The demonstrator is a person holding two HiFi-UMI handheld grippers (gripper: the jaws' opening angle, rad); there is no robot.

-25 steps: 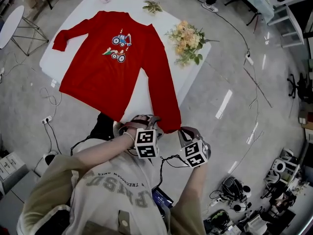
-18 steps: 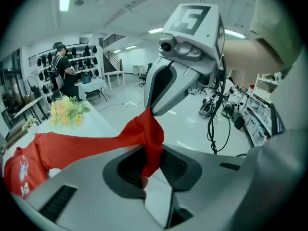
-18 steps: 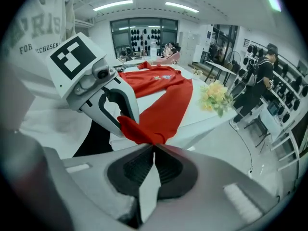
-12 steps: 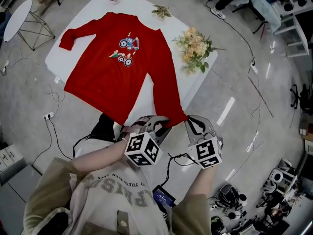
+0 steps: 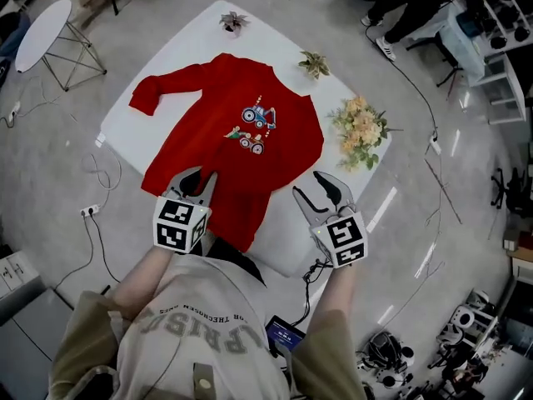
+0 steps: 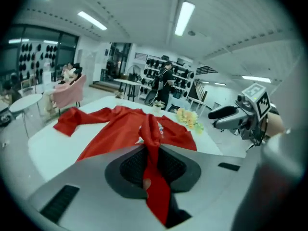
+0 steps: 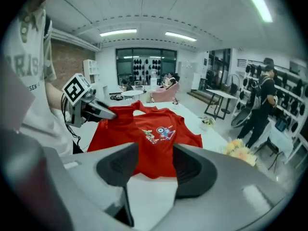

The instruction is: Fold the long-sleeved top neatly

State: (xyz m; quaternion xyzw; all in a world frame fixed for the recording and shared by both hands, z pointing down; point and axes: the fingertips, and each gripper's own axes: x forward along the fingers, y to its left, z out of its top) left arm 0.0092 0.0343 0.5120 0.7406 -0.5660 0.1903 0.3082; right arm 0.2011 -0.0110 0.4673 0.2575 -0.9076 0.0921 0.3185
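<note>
The red long-sleeved top (image 5: 250,144) with a tractor print lies on the white table (image 5: 171,73). My left gripper (image 5: 194,179) is at the top's near left edge. Its jaws have been closing and are now shut on the end of one sleeve (image 6: 155,143), which runs raised across the body from the far shoulder. The other sleeve (image 5: 158,90) lies stretched out to the far left. My right gripper (image 5: 314,188) hovers over bare table at the near right. Its jaws have just been opening, and nothing is between them (image 7: 151,170).
A bouquet (image 5: 360,132) sits at the table's right edge, and two small potted plants (image 5: 233,21) (image 5: 314,62) stand along the far edge. A round side table (image 5: 42,36) and floor cables (image 5: 96,169) are at the left. A person (image 7: 262,105) stands in the background.
Both grippers were together at the sleeve end by the near table edge. The left one has carried that sleeve leftward across the body. The right one has let go and risen.
</note>
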